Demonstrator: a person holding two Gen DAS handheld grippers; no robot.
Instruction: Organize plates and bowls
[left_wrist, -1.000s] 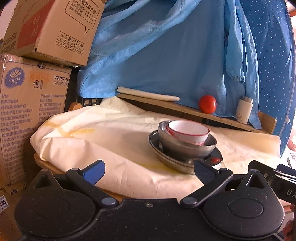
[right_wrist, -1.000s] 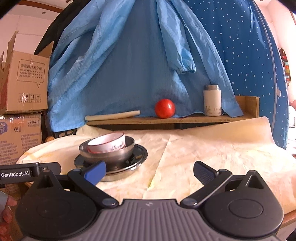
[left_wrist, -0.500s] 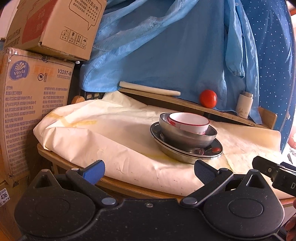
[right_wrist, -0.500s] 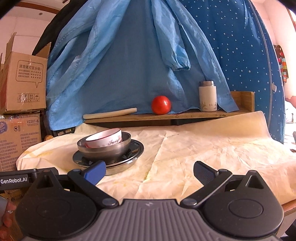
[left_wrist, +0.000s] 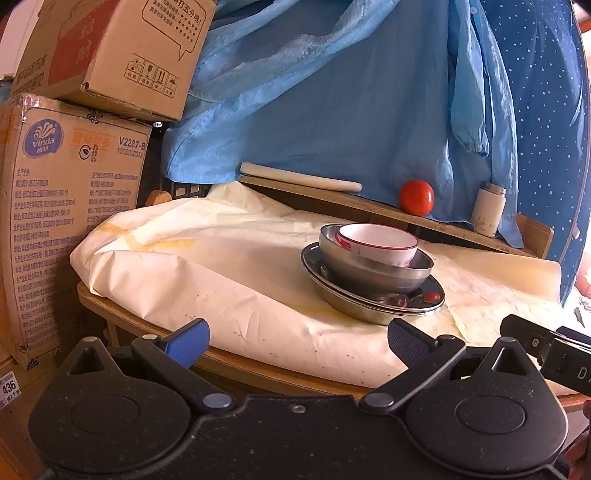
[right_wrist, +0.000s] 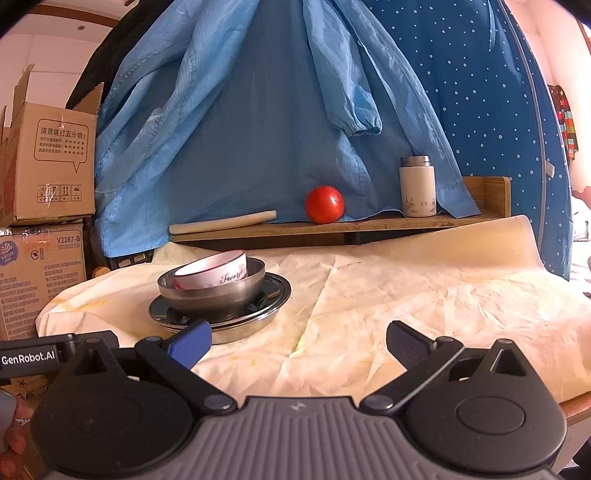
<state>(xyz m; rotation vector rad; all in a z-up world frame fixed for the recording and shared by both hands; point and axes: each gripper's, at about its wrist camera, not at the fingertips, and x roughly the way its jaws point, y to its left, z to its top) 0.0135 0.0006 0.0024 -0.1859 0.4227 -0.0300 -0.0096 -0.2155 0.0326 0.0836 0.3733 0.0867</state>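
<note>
Your 2 grippers hang spread and empty before the stack.
Left gripper (left_wrist: 295, 341) and right gripper (right_wrist: 298, 341) face the white bowl (right_wrist: 214, 273), nested in the steel bowl (right_wrist: 210, 291) on steel plates (right_wrist: 236, 317).

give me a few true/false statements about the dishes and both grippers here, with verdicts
1. The white red-rimmed ceramic bowl sits inside the steel bowl. True.
2. The steel bowl rests on the shallow steel plate. True.
3. The left gripper is clamped on the plate. False: it is open and short of the stack.
4. The red tomato lies in the ceramic bowl. False: it sits on the wooden shelf behind.
5. The right gripper is open and holds nothing. True.
</note>
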